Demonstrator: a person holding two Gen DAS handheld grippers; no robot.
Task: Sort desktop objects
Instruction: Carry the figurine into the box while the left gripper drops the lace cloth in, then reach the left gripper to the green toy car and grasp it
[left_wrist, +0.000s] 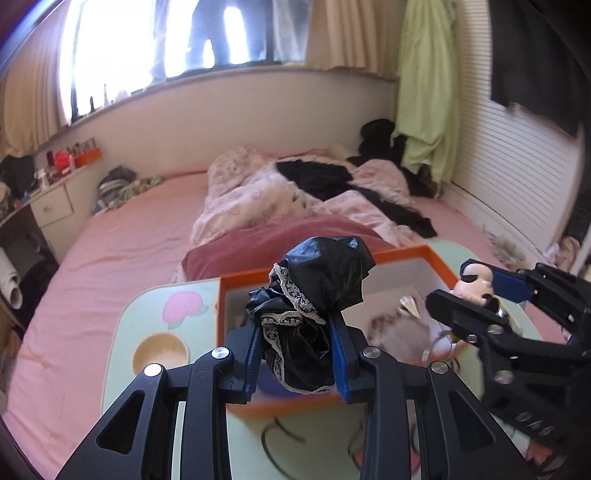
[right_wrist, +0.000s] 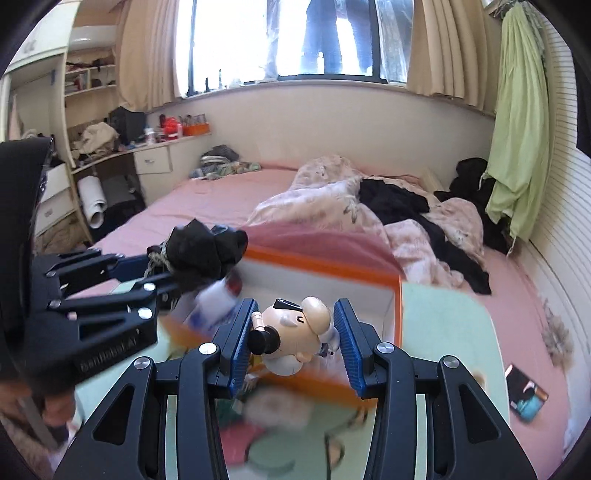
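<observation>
Pink sheets covered the bed (left_wrist: 122, 236), with a rumpled floral quilt (left_wrist: 258, 195) and dark clothes heaped toward the window wall. On the bed stood a small pale green counter (left_wrist: 155, 332) printed with cartoon shapes, and on it an orange-rimmed box (left_wrist: 439, 267) with white inner walls.

Above the near part of that box, the left gripper (left_wrist: 295, 363) had its blue-padded fingers (left_wrist: 341, 365) closed on a bundle of black cloth trimmed with cream lace (left_wrist: 314, 295). Most of the bundle stood up past the fingertips, with a fold hanging below them.

To its right, the right gripper (right_wrist: 293, 332) was closed on a small cartoon figurine (right_wrist: 295, 328) with a pale round head and black sunglasses. The toy lay tilted between the two pads, over the near orange rim of the box. From the left wrist view the same figurine showed clamped at the tips of the right gripper, beside the box's right wall.

Blurred small items lay inside the box and on the counter in front of it; what they were could not be told. A dark booklet (right_wrist: 526, 393) lay on the sheet just beyond the counter's right edge.
</observation>
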